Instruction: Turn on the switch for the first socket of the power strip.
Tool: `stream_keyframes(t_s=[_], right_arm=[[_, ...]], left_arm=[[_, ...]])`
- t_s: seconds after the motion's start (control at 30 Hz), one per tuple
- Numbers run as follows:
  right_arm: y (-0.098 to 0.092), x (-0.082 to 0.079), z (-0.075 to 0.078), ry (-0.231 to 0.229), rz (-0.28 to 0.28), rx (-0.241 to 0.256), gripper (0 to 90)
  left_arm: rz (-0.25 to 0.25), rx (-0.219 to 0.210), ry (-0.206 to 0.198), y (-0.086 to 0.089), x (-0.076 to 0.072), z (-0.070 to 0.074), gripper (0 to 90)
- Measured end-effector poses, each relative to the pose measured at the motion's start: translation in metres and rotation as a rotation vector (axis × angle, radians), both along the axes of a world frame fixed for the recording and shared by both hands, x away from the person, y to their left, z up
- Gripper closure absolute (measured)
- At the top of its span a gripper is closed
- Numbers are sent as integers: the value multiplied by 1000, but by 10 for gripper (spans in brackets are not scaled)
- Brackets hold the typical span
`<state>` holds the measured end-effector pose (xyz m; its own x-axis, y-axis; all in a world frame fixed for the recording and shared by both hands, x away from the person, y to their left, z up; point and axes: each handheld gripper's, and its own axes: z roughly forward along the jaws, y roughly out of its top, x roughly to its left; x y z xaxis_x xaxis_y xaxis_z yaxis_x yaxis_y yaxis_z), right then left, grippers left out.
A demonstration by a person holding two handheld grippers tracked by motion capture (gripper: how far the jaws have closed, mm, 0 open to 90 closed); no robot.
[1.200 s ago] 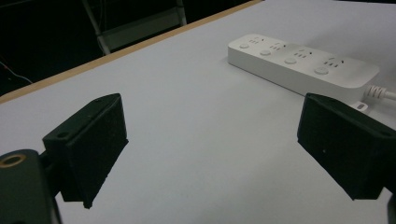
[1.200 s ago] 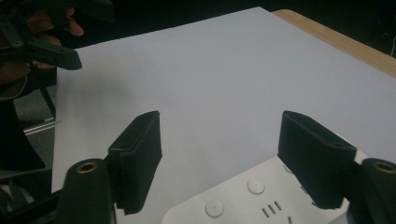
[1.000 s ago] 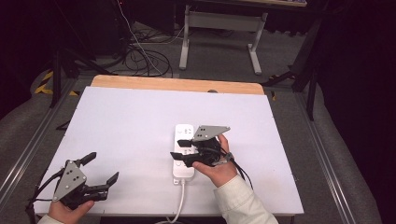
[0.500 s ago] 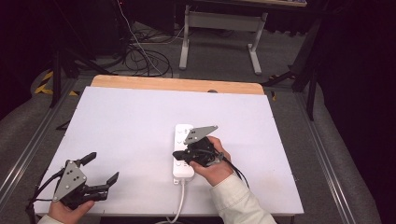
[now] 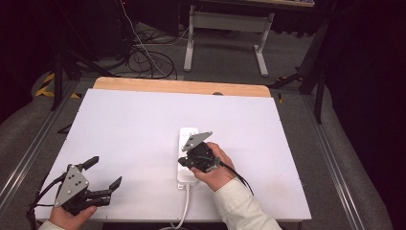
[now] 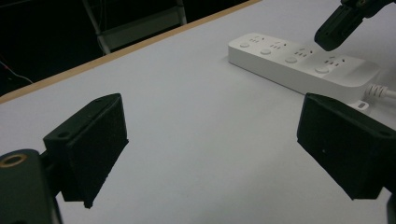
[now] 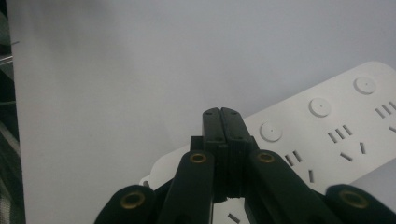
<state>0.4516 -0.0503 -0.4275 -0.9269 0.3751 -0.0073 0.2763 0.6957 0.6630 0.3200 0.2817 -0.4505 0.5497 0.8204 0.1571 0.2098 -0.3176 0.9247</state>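
On the white counter (image 5: pixel 134 124), whose far edge is a strip of bare wood, a white power strip (image 5: pixel 187 139) lies near the middle with its cord running off the near edge; no brand or writing can be read on it, just round buttons and socket slots. The right gripper (image 5: pixel 184 161) hangs over the strip's near end, jaws pressed together on nothing, while the left gripper (image 5: pixel 103 172) rests at the near left corner, well apart, jaws spread wide. Beyond the counter are grey floor, tangled cables (image 5: pixel 148 57) and a white desk frame (image 5: pixel 225 28) in a dark room.

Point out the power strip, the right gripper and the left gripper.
power strip (image 6: pixel 299 58), left gripper view, white top face among its buttons.
right gripper (image 7: pixel 221 122), right gripper view, tips of its closed jaws.
left gripper (image 5: pixel 103 173), high view, gap between its spread jaws.
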Motion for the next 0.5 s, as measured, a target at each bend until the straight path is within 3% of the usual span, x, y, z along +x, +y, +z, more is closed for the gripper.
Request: stream_keyframes(t_s=[0.5], right_arm=[[5, 3, -12, 21, -5, -64, 900]], left_arm=[[0, 1, 1, 0, 0, 0, 90]])
